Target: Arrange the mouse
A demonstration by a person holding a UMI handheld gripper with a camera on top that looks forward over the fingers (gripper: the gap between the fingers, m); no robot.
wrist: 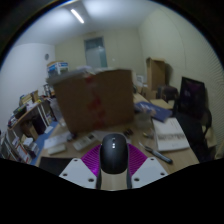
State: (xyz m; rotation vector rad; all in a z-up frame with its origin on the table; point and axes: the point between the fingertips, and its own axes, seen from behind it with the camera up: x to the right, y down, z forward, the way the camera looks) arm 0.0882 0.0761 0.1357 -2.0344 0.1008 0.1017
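One mouse (114, 153) sits low in the centre of the frame. One large cardboard box (94, 97) fills the middle. One dark monitor (192, 98) stands at right. One ceiling light strip (77, 15) glows at upper left.

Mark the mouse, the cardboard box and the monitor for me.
mouse (114, 152): gripper view, top shell near the scroll wheel, between the gripper (114, 172) fingers.
cardboard box (95, 98): gripper view, front face.
monitor (193, 96): gripper view, dark screen.
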